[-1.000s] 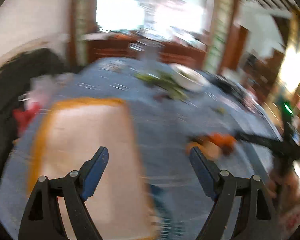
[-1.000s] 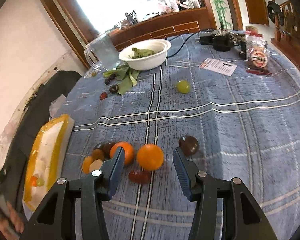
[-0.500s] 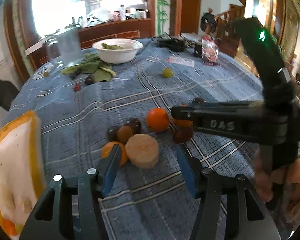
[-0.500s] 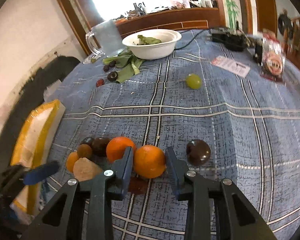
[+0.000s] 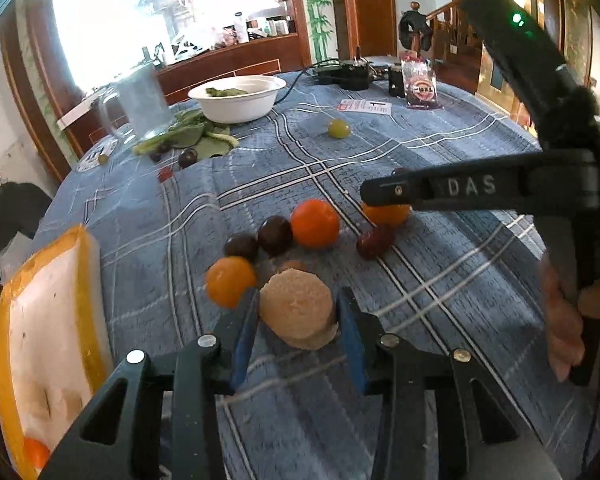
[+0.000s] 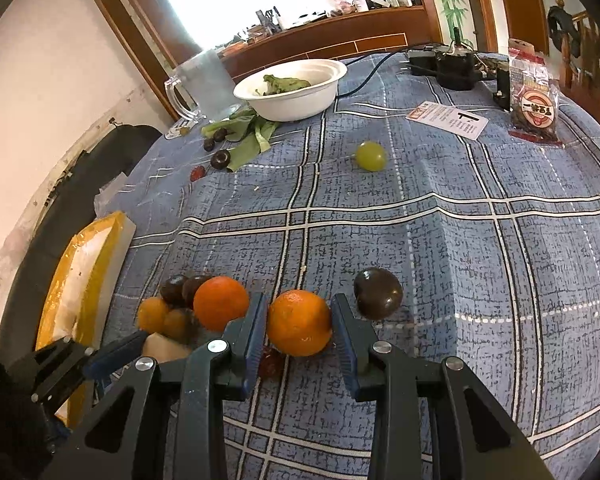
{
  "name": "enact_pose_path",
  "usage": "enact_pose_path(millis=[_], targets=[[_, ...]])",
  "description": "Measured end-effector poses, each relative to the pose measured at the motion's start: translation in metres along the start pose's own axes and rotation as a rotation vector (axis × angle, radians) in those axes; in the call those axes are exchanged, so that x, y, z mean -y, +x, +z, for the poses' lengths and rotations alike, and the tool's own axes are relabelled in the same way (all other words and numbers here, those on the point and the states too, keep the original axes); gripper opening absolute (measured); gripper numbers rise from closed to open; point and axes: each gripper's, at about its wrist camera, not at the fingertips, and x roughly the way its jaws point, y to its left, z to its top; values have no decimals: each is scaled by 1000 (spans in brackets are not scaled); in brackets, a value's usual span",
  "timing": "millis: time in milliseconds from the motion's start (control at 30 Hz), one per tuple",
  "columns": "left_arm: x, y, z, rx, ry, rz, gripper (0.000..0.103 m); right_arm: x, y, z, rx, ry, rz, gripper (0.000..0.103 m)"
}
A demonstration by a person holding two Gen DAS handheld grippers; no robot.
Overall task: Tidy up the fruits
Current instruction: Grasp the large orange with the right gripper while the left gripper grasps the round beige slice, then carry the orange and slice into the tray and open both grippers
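Both grippers' jaws have narrowed: left around pale slice (image 5: pixel 297 305), right around orange (image 6: pixel 299 322)
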Motion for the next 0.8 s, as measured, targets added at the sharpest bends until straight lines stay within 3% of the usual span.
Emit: enact_pose_path(millis=[300, 400, 533, 800], targets=[[9, 24, -5, -54, 2, 12, 43, -4, 4, -3, -8, -26, -17, 36], [3, 21, -6, -52, -26, 11, 37, -7, 6, -4, -12, -36, -26, 37], [-9, 5, -7, -22, -98, 2, 37, -4, 4, -4, -14, -14, -7, 36], [-60, -63, -19, 80, -291, 18, 37, -5, -17, -4, 69, 0, 60, 36]])
